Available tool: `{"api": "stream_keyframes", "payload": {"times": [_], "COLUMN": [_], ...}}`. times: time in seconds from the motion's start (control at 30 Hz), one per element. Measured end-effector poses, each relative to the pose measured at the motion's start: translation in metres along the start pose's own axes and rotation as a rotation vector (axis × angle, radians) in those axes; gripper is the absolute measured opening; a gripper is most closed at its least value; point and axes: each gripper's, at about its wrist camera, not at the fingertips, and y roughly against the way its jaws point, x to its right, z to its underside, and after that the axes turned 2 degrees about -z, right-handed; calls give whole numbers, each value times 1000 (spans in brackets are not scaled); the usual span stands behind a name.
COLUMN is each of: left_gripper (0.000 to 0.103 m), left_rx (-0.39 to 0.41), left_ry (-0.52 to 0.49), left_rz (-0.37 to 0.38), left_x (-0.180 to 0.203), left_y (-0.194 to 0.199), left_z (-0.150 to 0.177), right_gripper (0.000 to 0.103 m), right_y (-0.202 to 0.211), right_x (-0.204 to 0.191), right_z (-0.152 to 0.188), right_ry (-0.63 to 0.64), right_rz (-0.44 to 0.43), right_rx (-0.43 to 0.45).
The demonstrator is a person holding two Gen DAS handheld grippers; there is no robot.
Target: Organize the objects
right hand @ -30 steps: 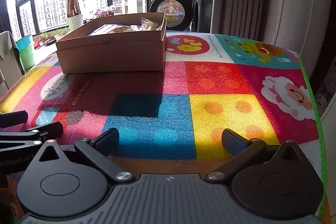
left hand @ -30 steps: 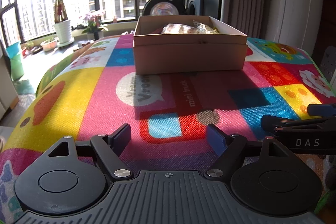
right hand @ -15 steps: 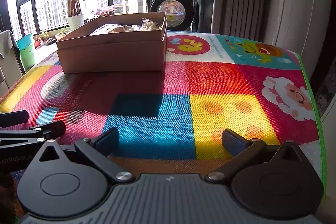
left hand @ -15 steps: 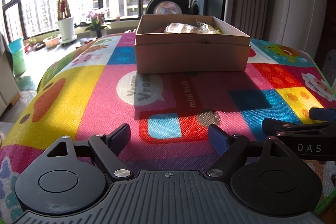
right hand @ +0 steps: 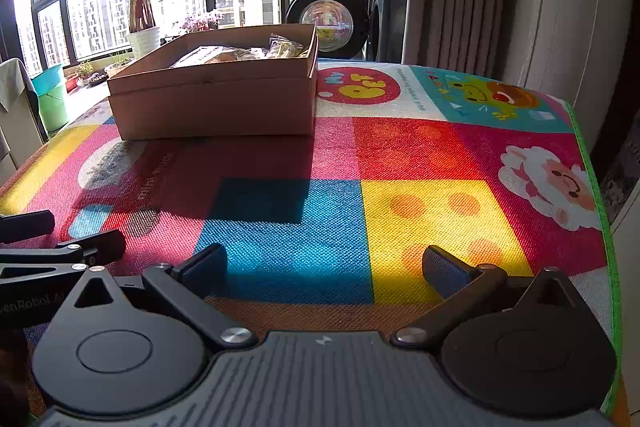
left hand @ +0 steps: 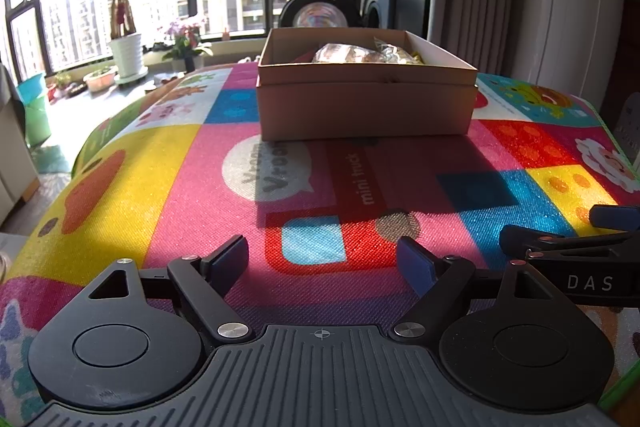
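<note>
two grippers hover low over the colourful play mat [left hand: 168, 167], the left gripper [left hand: 322, 261] and right gripper [right hand: 324, 267] each with fingers spread apart and holding nothing. one open cardboard box [left hand: 366, 103] sits on the mat well ahead of the fingers, clear-wrapped packets [left hand: 352, 54] inside, too bunched to count. readable: "mini truck" on the mat, "das" on the right gripper.

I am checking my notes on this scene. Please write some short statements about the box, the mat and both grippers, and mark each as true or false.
1. The cardboard box is open and holds wrapped packets. True.
2. The left gripper grips a packet. False: it is open and empty.
3. The box stands on the colourful mat. True.
4. The right gripper is shut. False: its fingers stand wide apart.
5. The box lies on its side. False: it stands upright.
</note>
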Motion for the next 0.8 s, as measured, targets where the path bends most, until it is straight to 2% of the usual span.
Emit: {"api": "stream_keyframes", "payload": {"times": [0.8], "left_gripper": [87], "left_rx": [1], "left_ry": [2], "left_rz": [2], "left_x": [1], "left_y": [-1], "left_z": [0], "right_gripper": [103], "right_y": [0], "right_x": [-3], "right_z": [0], "right_ry": [-1], "right_rz": [1], "right_rx": [0]}}
